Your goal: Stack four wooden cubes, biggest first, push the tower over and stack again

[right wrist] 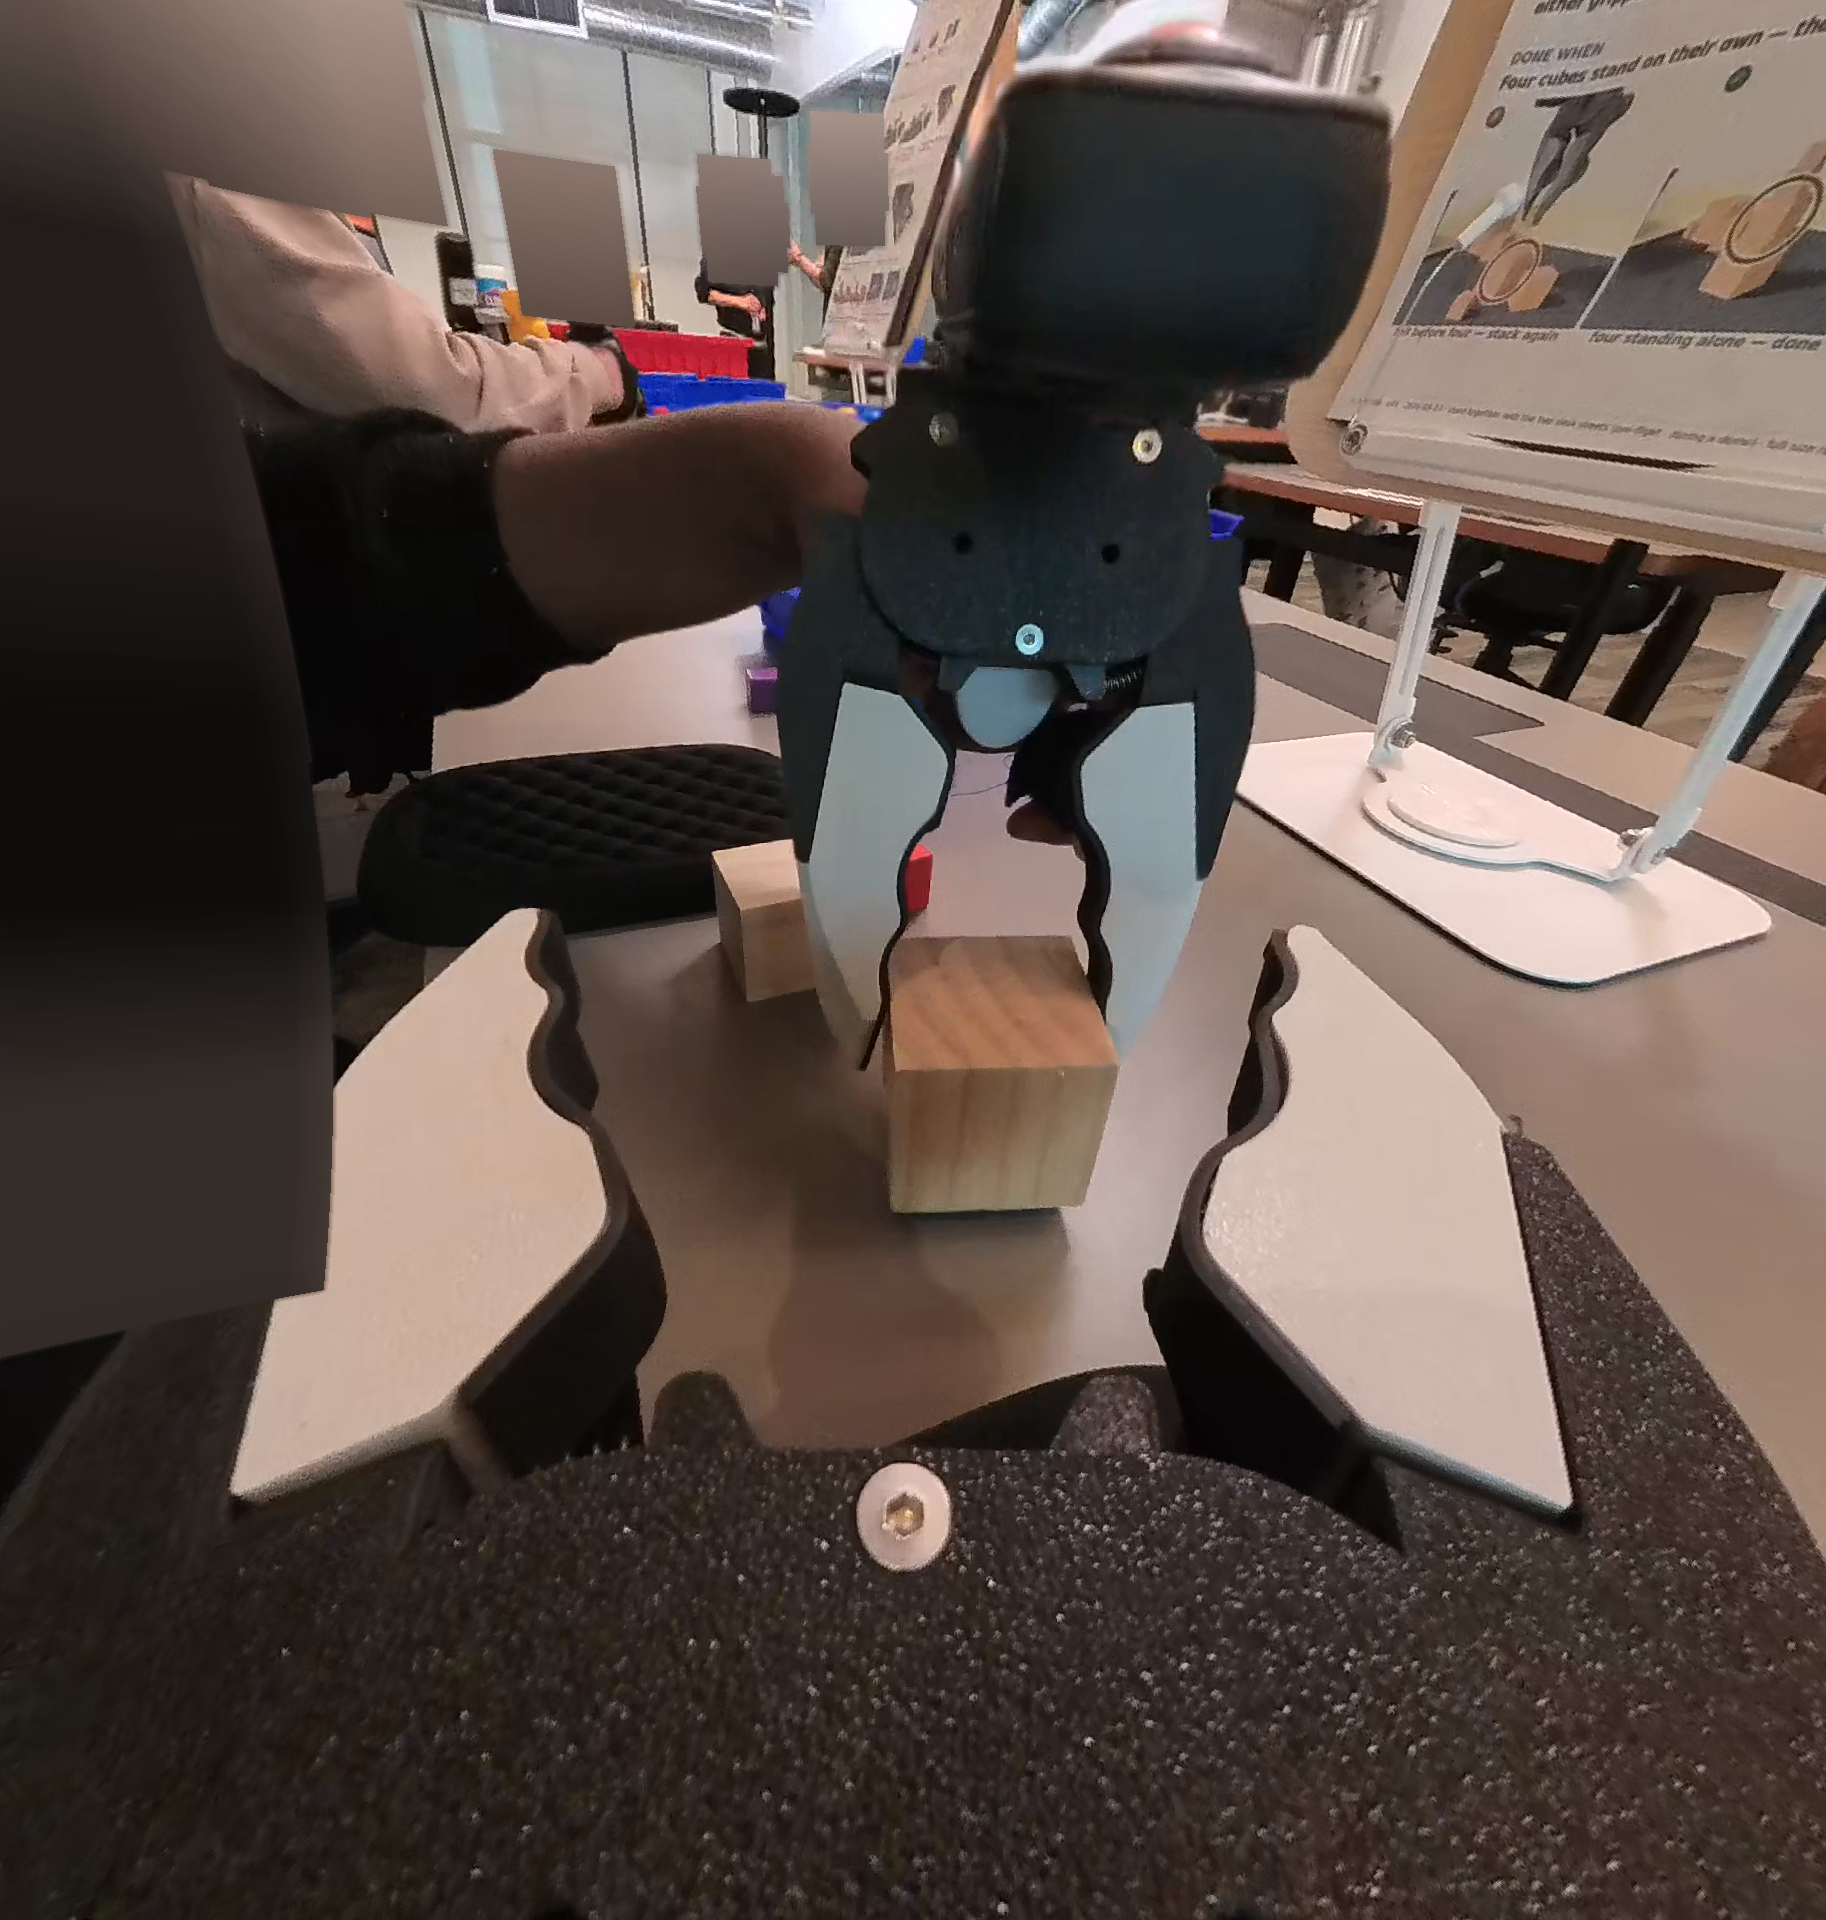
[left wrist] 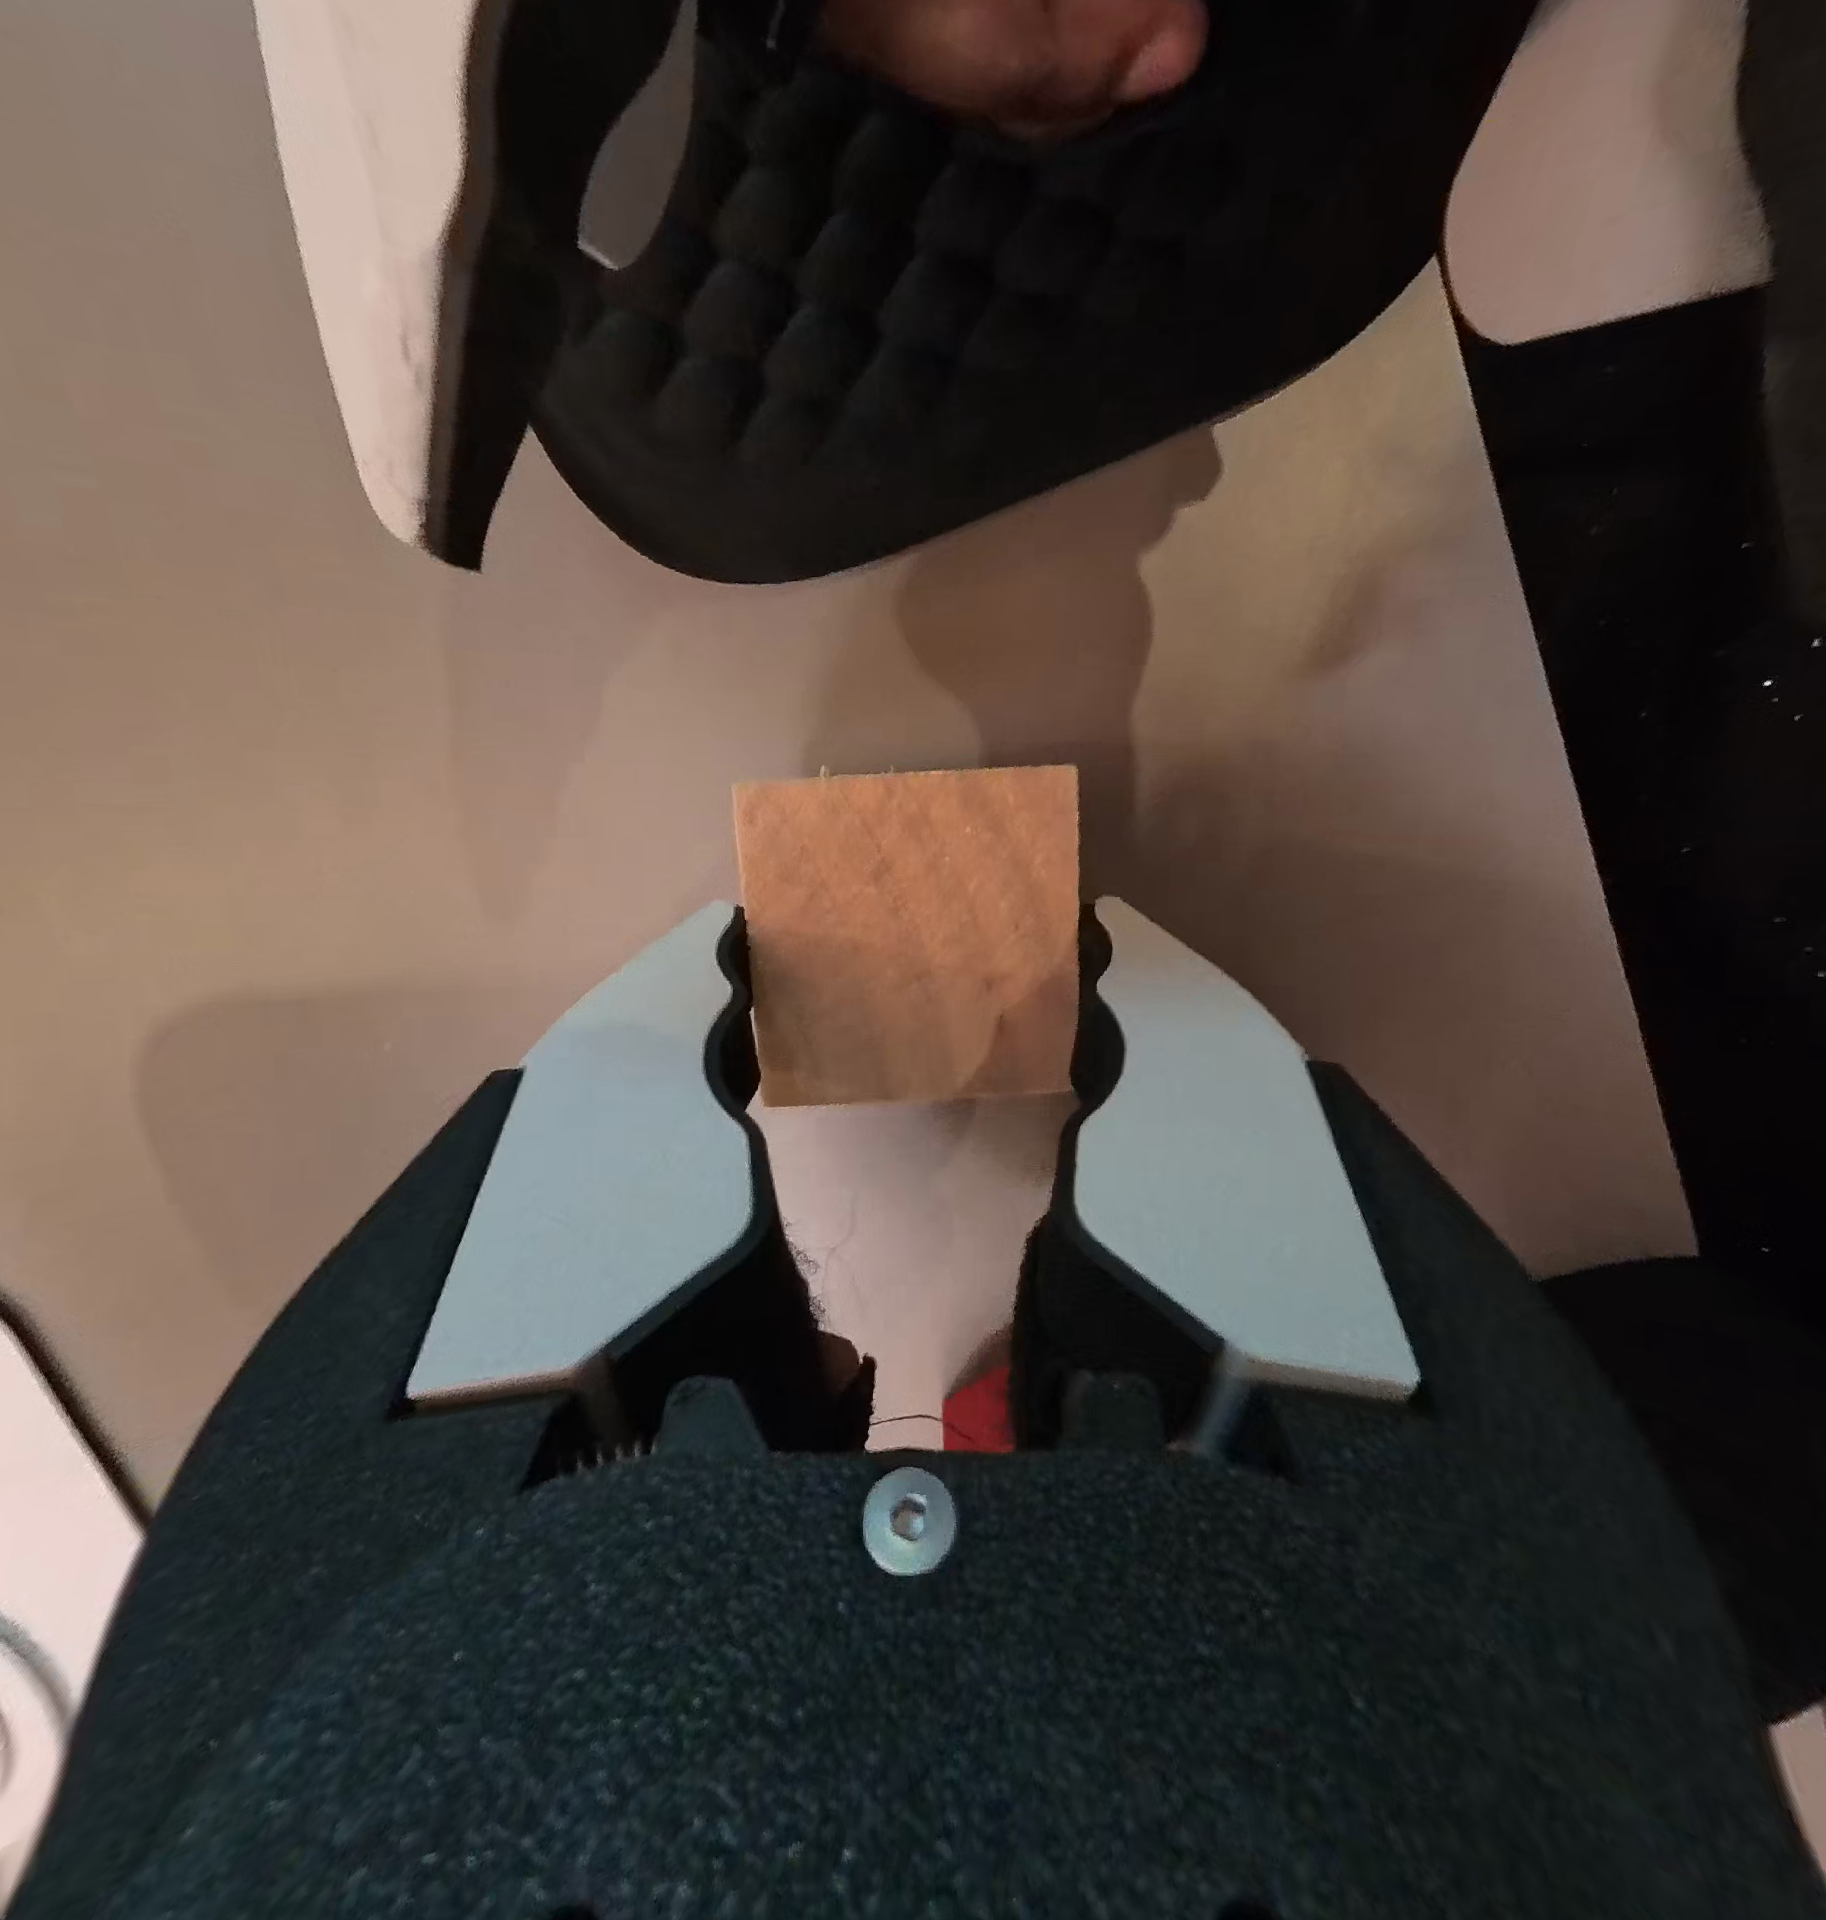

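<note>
My left gripper [left wrist: 914,914] is shut on a light wooden cube [left wrist: 909,935], with both black pads pressed on its sides. The right wrist view shows the same gripper [right wrist: 992,1039] coming down from above, its fingers clamped on the cube [right wrist: 992,1101] at the level of the grey table [right wrist: 1408,1091]. My right gripper [right wrist: 914,935] is open wide and empty. It is low over the table, with the cube a little way beyond its fingertips [right wrist: 535,935].
A second wooden cube [right wrist: 758,914] stands behind and left of the held one, with a small red cube [right wrist: 919,878] behind it and a purple one [right wrist: 761,688] farther back. A black quilted pad [right wrist: 576,821] lies at the left. A white stand [right wrist: 1511,852] holding a board is at the right. A person's arm [right wrist: 628,520] reaches in from the left. My hands' fingertips stand some 8 cm from each other.
</note>
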The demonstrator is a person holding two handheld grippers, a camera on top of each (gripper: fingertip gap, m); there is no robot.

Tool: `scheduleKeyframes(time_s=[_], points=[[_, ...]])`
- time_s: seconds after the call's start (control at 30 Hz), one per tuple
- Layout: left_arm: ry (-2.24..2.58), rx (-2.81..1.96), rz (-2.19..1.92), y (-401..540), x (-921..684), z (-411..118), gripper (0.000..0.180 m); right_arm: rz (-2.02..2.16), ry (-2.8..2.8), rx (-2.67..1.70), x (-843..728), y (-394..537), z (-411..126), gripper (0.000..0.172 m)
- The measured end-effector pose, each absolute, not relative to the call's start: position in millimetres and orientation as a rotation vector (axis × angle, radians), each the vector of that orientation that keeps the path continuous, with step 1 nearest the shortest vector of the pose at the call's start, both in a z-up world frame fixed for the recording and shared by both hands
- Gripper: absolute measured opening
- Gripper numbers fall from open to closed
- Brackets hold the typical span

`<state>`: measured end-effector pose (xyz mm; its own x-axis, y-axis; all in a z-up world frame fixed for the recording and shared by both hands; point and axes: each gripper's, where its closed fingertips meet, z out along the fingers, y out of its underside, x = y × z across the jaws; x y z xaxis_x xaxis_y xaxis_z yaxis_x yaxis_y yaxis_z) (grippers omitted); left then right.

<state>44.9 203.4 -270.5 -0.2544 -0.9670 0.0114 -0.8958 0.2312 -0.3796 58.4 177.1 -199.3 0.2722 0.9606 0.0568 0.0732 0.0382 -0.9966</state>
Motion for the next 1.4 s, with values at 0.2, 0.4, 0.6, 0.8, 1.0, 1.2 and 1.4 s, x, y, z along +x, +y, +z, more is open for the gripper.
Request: scheduleKeyframes(time_s=[0.2,0.4,0.6,0.8,1.0,1.2,1.4], points=[[2.264,-1.781,-0.467,202.6,45.0,-277.0,0.059,0.915,-1.077,-1.354,57.2,178.2,-201.3,0.121],[2.234,-1.814,-0.505,202.6,44.0,-276.9,0.064,0.889,-1.085,-1.368,55.9,179.2,-203.7,0.121],[2.040,-1.899,-0.473,210.8,18.8,-242.3,0.092,0.907,-1.068,-1.367,57.5,180.1,-202.0,0.120],[1.868,-2.079,-0.451,174.4,-36.3,-226.7,0.070,0.913,-1.066,-1.374,57.3,180.7,-202.5,0.120],[1.849,-2.176,-0.376,164.4,-50.8,-260.0,0.065,0.894,-1.072,-1.362,57.2,179.5,-202.1,0.118],[1.878,-2.190,-0.365,165.5,-51.6,-281.8,0.062,0.898,-1.070,-1.367,57.1,180.0,-202.4,0.118],[1.899,-2.097,-0.391,175.7,-48.0,-261.7,0.044,0.919,-1.053,-1.365,58.7,180.8,-200.6,0.118]])
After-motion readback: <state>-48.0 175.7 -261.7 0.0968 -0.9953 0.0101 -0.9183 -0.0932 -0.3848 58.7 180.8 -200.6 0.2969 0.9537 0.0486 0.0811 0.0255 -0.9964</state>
